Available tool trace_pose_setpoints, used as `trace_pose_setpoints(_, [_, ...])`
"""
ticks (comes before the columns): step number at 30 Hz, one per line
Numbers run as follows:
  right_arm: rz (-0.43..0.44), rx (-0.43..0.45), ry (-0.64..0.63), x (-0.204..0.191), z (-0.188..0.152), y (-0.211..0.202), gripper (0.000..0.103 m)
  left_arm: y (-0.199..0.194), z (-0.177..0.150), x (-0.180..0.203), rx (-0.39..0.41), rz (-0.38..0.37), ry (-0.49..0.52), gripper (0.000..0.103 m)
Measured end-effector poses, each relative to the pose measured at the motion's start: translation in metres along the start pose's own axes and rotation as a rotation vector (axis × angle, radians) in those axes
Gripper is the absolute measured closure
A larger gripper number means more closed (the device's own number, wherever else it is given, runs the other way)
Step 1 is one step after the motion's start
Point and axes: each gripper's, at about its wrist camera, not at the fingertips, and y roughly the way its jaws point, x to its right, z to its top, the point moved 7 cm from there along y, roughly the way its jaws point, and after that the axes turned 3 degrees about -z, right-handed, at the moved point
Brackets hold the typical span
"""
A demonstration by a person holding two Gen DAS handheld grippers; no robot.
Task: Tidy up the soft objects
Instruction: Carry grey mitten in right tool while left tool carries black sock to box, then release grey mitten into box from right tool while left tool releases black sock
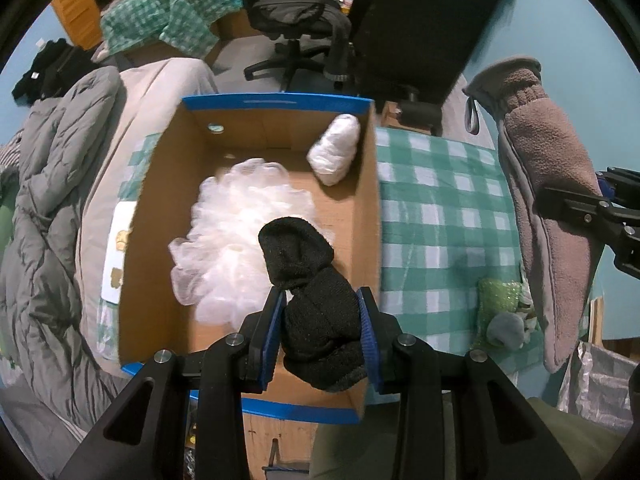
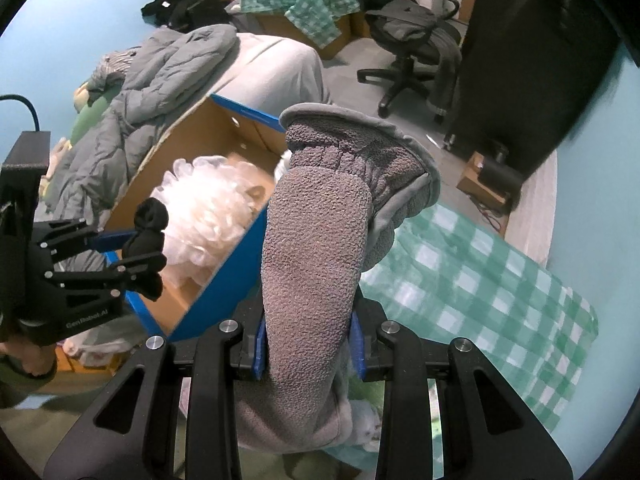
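Observation:
My left gripper (image 1: 322, 332) is shut on a black sock (image 1: 312, 280) and holds it over the near end of an open cardboard box (image 1: 160, 184) with blue edges. A white mesh puff (image 1: 240, 236) and a white rolled bundle (image 1: 336, 152) lie in the box. My right gripper (image 2: 310, 344) is shut on a grey-brown fleece mitten (image 2: 316, 248), held upright to the right of the box. The mitten (image 1: 548, 200) and right gripper (image 1: 576, 204) show at the right of the left wrist view. The left gripper (image 2: 132, 248), sock (image 2: 148, 240), box (image 2: 224, 280) and puff (image 2: 208, 216) show in the right wrist view.
A green checked cloth (image 1: 432, 220) covers the surface beside the box, with a green sponge (image 1: 500, 300) and small soft items (image 1: 508, 330) on it. A grey padded jacket (image 1: 48, 208) lies left of the box. An office chair (image 1: 296, 20) and a dark cabinet (image 1: 424, 20) stand behind.

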Motion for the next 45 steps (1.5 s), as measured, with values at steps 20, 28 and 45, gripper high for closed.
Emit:
trace_pose_setpoints(20, [0.081, 0.023, -0.061, -0.066, 0.053, 0.025, 0.073, -0.003, 0.0, -0.061, 0.007, 0.032, -0.061, 0.067])
trace_pose_setpoints(28, [0.103, 0.011, -0.075, -0.092, 0.073, 0.044, 0.073, 0.006, -0.001, -0.086, -0.005, 0.04, -0.09, 0.067])
trace_pose_setpoints(45, [0.104, -0.055, -0.1, -0.116, 0.093, 0.095, 0.073, 0.039, -0.002, -0.115, -0.067, 0.055, -0.125, 0.066])
